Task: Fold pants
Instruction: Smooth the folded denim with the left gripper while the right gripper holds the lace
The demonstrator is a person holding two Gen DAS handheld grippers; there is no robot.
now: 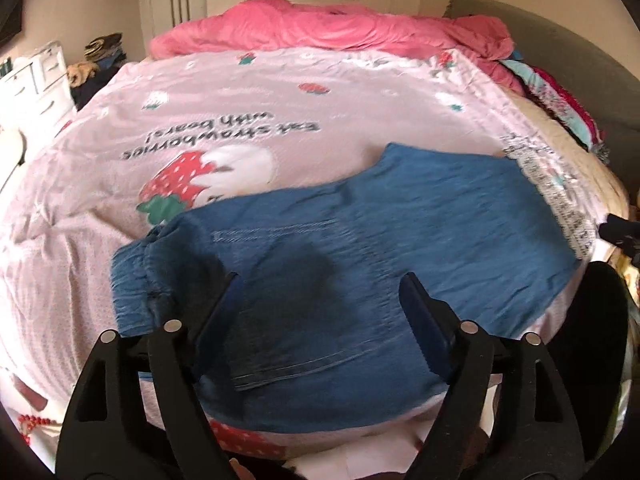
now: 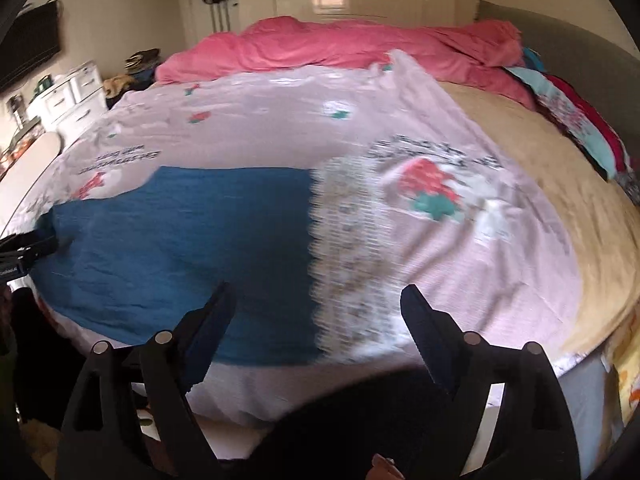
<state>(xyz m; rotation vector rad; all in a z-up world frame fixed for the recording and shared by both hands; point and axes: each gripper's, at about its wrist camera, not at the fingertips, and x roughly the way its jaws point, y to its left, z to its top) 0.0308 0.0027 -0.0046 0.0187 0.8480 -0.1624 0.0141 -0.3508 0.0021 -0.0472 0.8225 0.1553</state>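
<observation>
Blue denim pants (image 1: 360, 240) lie flat on a pink strawberry-print bedspread (image 1: 240, 92), waistband at the left, legs running right. My left gripper (image 1: 320, 292) is open and empty, hovering over the waist and seat area. In the right wrist view the pants' leg part (image 2: 180, 248) fills the left half, ending in a white patterned hem or cloth (image 2: 352, 248). My right gripper (image 2: 316, 304) is open and empty, above the leg end near the bed's front edge. The left gripper (image 2: 24, 248) shows at the far left edge of that view.
A crumpled bright pink duvet (image 1: 320, 28) lies across the back of the bed. Colourful pillows (image 1: 560, 104) lean on a grey headboard at the right. White drawers (image 1: 36, 80) stand at the left. Beige sheet (image 2: 560, 184) shows at right.
</observation>
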